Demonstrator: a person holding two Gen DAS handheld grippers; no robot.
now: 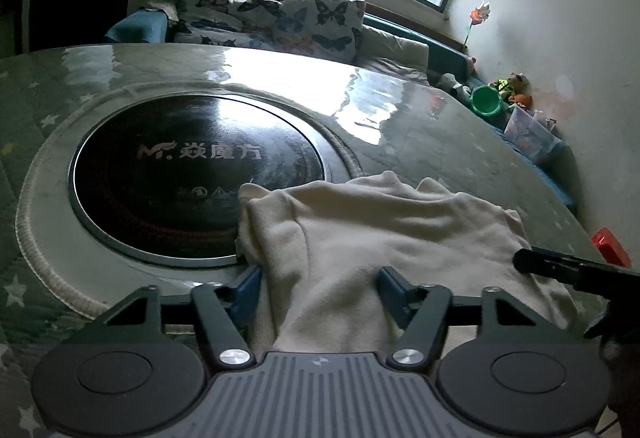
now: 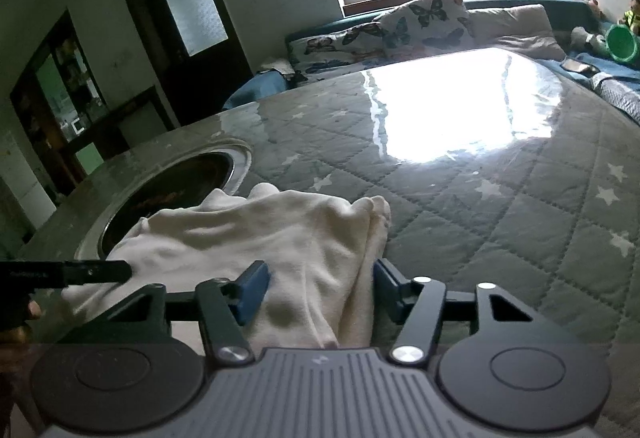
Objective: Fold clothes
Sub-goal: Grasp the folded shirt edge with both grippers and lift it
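Observation:
A cream garment (image 1: 380,222) lies bunched on the quilted, star-patterned table cover (image 1: 420,126), partly over the rim of a round black cooktop (image 1: 192,174) set into the table. My left gripper (image 1: 320,274) straddles the garment's near edge with cloth between its blue pads (image 1: 248,290). The jaws stand half apart and are not pinching the cloth. In the right wrist view, my right gripper (image 2: 320,270) straddles the other side of the same garment (image 2: 260,234) the same way, its jaws half apart. Each view shows the other gripper's black finger (image 1: 560,266) (image 2: 80,272) resting at the cloth's side.
Behind the table runs a sofa with butterfly cushions (image 1: 280,18) under a bright window. A green bucket (image 1: 486,98), toys and a clear plastic box (image 1: 528,134) sit at the far right. A red object (image 1: 610,244) lies beyond the table's right edge.

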